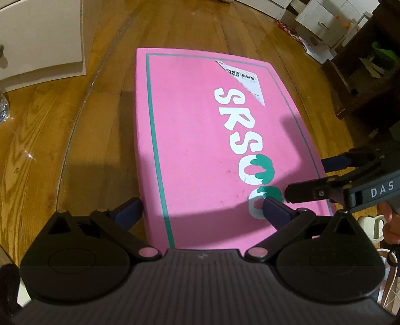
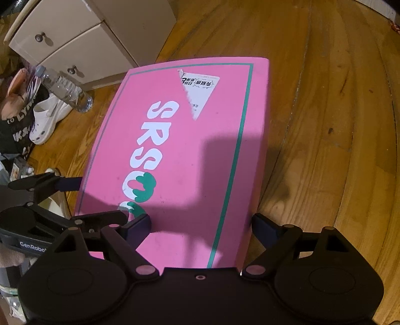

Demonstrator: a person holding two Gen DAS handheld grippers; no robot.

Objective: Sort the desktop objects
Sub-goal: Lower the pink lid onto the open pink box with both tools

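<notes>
A large flat pink box (image 1: 195,140) with white "SRSO" lettering, a teal border and a torn white label lies on the wooden floor; it also shows in the right wrist view (image 2: 190,150). My left gripper (image 1: 202,210) is open at the box's near left edge, one finger over the floor beside the box, the other over the lid. My right gripper (image 2: 202,227) is open at the near right edge, one finger over the lid, the other off the side. Each gripper shows in the other's view, the right gripper (image 1: 325,175) and the left gripper (image 2: 72,197). Neither holds anything.
A beige drawer cabinet (image 2: 82,37) stands to the far left. A plastic water bottle (image 2: 65,88), a white clog (image 2: 47,117) and dark bags (image 2: 17,130) lie beside it. White cartons (image 1: 317,22) and dark furniture (image 1: 365,75) stand at the far right. Wooden floor (image 2: 325,125) surrounds the box.
</notes>
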